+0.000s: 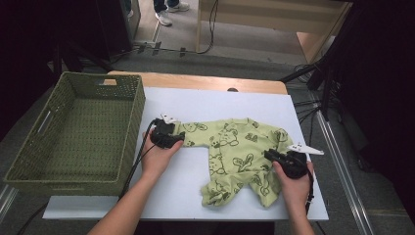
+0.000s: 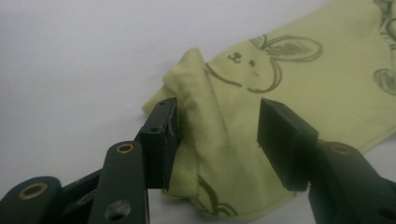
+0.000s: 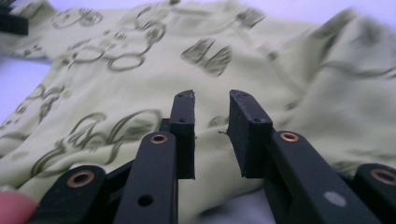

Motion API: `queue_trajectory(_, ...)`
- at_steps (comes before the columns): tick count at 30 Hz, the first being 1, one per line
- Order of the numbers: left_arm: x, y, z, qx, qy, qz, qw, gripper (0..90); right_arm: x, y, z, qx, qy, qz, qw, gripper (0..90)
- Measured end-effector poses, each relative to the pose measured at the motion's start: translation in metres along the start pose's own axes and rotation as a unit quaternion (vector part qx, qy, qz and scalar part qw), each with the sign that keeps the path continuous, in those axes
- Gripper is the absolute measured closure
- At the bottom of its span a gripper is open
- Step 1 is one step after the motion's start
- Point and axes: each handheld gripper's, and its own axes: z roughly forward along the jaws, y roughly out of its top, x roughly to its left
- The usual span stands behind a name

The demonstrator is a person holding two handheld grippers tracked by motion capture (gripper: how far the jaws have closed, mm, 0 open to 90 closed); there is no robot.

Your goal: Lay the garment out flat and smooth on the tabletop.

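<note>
Clearly both the left gripper (image 2: pixel 217 140) and right gripper (image 3: pixel 210 135) stand released over the green garment (image 1: pixel 235 156); a shallow pinch could slip off its bunched sleeve.

A green woven basket (image 1: pixel 73 129) with cut-out handles sits at the left, partly on a white table top (image 1: pixel 195 105) and overhanging its left edge. A wooden strip (image 1: pixel 205 82) runs along the table's far side. Beyond it lie grey floor, black cables (image 1: pixel 211 24), a pale wooden bench (image 1: pixel 274 17) and a bystander's white sneakers (image 1: pixel 169 12)
</note>
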Motion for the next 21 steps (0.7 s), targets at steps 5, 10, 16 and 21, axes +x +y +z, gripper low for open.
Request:
queue_trajectory(5,0.003,-0.001,-0.001,-0.002,0.005,0.0,1.0,66.3,-0.021,0.021,-0.011,-0.021,-0.095,0.005,0.9952,49.2)
queue_trajectory(10,0.001,-0.006,-0.003,-0.008,0.004,0.004,0.9999,79.9,-0.054,0.022,-0.009,-0.013,-0.123,0.081,0.989,41.8)
queue_trajectory(16,0.004,-0.009,-0.006,-0.009,-0.006,-0.007,0.9999,82.1,-0.062,0.01,0.011,0.047,-0.093,0.081,0.9912,55.1)
queue_trajectory(21,0.005,-0.01,-0.007,-0.008,-0.009,-0.005,0.9999,82.3,-0.056,0.012,0.015,0.044,-0.088,0.05,0.9939,88.0)
